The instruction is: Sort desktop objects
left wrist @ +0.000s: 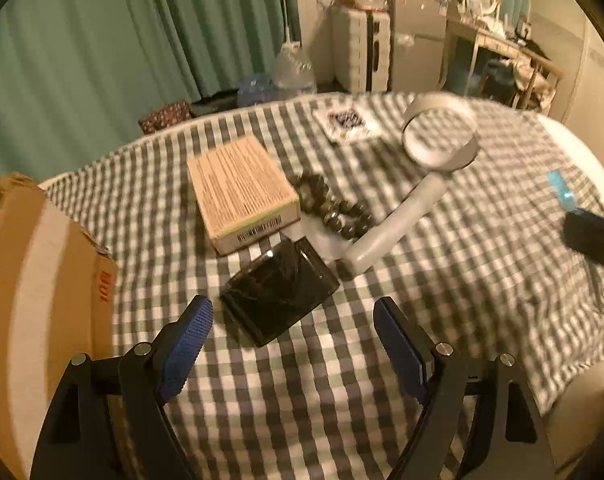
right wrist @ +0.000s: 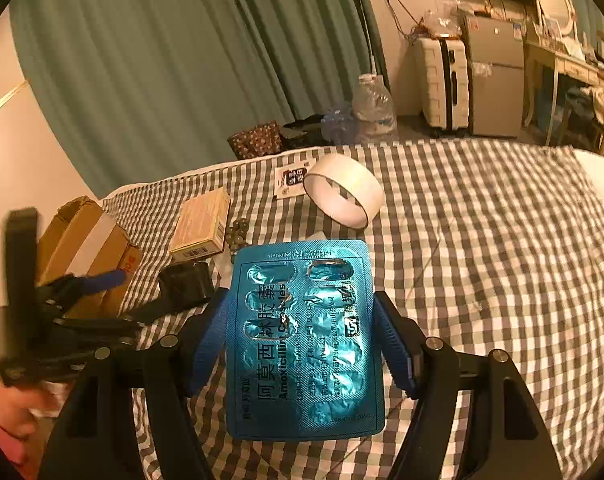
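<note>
Only right view shows right gripper (right wrist: pixel 302 340) clamping blister pack (right wrist: pixel 304 340); left gripper (left wrist: pixel 291 344) wide open, empty.

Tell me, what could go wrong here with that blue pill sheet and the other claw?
The right gripper pinches the thin blister pack only by its edges, so it might bend or slip out. The open left gripper hovers near the dark case; reaching further could nudge the bead bracelet or the boxed item beside it.
</note>
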The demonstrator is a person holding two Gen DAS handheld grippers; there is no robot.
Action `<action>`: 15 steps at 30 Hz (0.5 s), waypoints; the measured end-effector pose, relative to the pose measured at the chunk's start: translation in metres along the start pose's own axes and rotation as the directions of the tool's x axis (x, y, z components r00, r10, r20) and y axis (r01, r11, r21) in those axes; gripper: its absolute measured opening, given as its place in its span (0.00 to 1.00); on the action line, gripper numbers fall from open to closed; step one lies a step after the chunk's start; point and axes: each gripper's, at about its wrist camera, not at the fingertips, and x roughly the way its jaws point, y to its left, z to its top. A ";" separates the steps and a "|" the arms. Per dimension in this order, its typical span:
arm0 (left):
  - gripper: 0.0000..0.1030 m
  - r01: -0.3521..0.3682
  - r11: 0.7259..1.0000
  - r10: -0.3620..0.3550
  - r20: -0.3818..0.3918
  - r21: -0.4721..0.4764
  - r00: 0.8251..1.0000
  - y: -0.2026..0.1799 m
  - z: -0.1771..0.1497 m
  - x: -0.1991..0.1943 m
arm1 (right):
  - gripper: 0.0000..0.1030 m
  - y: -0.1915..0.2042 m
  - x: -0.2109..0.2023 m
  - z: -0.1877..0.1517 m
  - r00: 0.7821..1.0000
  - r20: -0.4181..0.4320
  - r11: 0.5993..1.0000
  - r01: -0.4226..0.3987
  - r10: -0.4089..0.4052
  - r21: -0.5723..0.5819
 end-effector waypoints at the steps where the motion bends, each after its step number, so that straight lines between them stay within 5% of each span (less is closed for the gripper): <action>1: 0.83 -0.010 1.000 0.010 -0.010 -0.006 1.000 0.000 0.001 0.009 | 0.68 -0.003 0.002 -0.001 1.000 -0.004 1.000 -0.009 0.009 0.014; 15: 0.87 0.016 0.992 -0.024 -0.063 -0.129 0.998 0.017 0.019 0.073 | 0.68 -0.024 0.022 0.003 0.995 -0.037 0.990 -0.086 0.091 0.110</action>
